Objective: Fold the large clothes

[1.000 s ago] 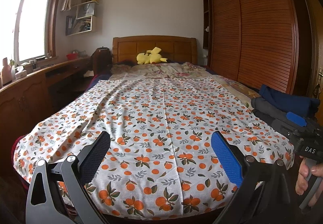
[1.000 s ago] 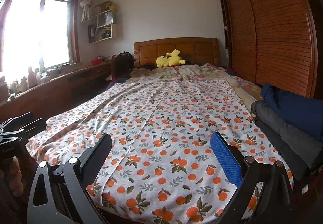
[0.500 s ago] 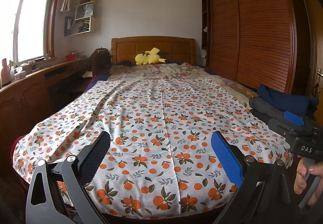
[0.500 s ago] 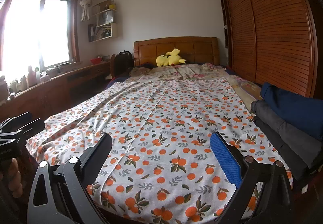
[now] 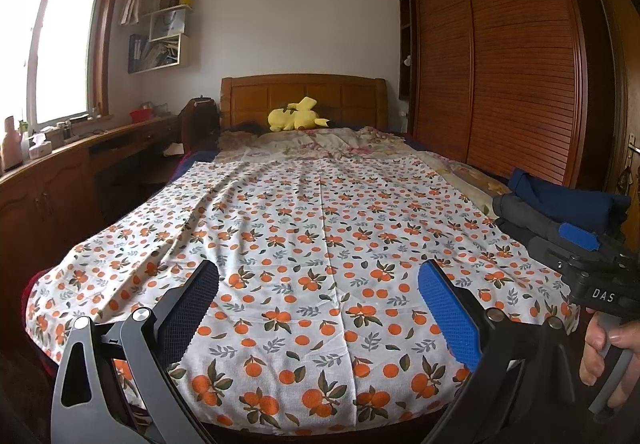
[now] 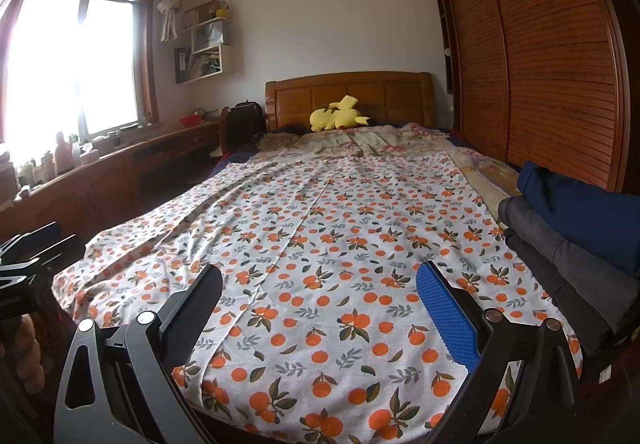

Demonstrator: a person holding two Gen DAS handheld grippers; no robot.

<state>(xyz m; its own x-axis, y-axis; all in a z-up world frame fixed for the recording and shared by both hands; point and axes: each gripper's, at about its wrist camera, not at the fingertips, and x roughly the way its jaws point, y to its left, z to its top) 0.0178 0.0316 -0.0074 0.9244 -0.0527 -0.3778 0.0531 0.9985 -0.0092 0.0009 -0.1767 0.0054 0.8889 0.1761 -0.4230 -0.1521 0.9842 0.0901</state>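
A large white cloth with an orange-fruit print lies spread flat over the bed; it also shows in the right wrist view. My left gripper is open and empty, held just before the cloth's near edge. My right gripper is open and empty at the same near edge, further right. The right gripper also shows at the right edge of the left wrist view, and the left gripper at the left edge of the right wrist view.
A stack of folded dark clothes lies at the bed's right edge. A yellow plush toy sits by the wooden headboard. A wooden wardrobe stands right, a desk under the window left.
Both grippers have drifted back and down slightly from the bed; the cloth's near edge sits a little higher in view. Both stay open and empty.
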